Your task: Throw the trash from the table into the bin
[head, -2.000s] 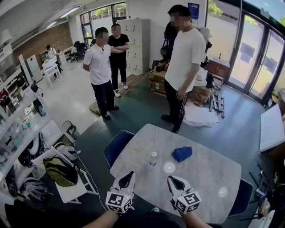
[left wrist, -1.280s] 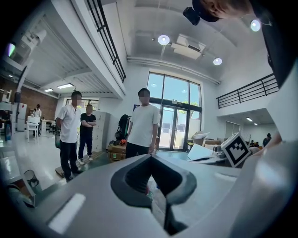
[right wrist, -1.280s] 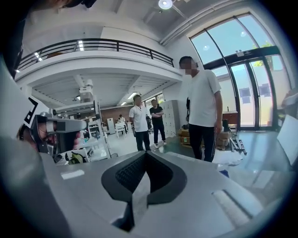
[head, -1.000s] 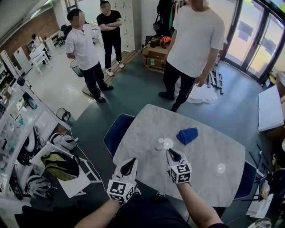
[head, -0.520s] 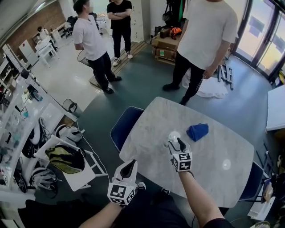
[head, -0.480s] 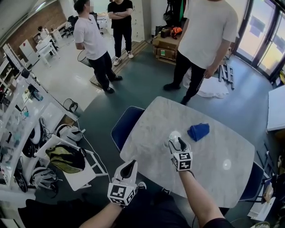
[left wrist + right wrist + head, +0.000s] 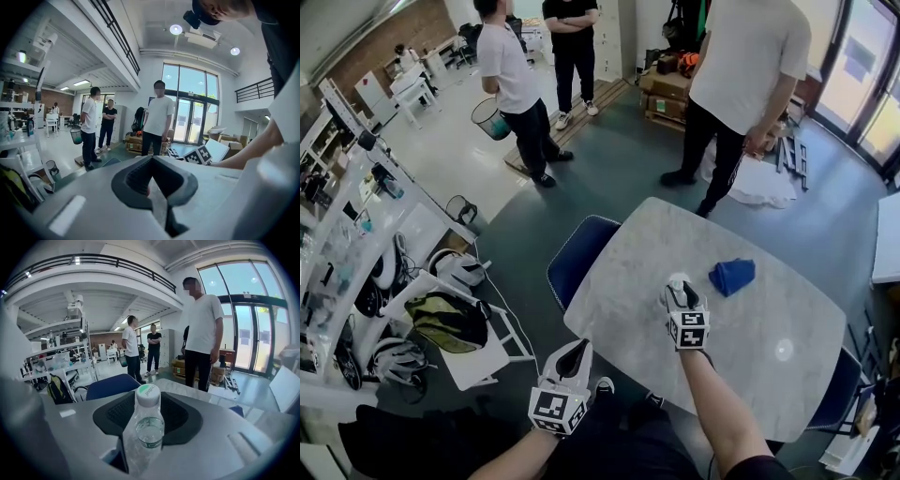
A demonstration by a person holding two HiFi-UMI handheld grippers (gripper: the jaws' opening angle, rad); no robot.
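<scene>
left gripper (image 7: 576, 347) — jaws shut, empty | right gripper (image 7: 682, 292) — jaws wide, closing round bottle (image 7: 148, 426)

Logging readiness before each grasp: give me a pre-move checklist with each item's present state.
1. Water bottle upright between the right tongs: ok.
2. Grip made: not ok; the tongs have just been closing but are not yet pressing the bottle.
3. Its cap on: ok.
4. Left tongs free: ok, shut and empty.
5. Blue cloth clear of the bottle: ok.
6. Mesh bin near: not ok, across the floor by a standing person.
</scene>
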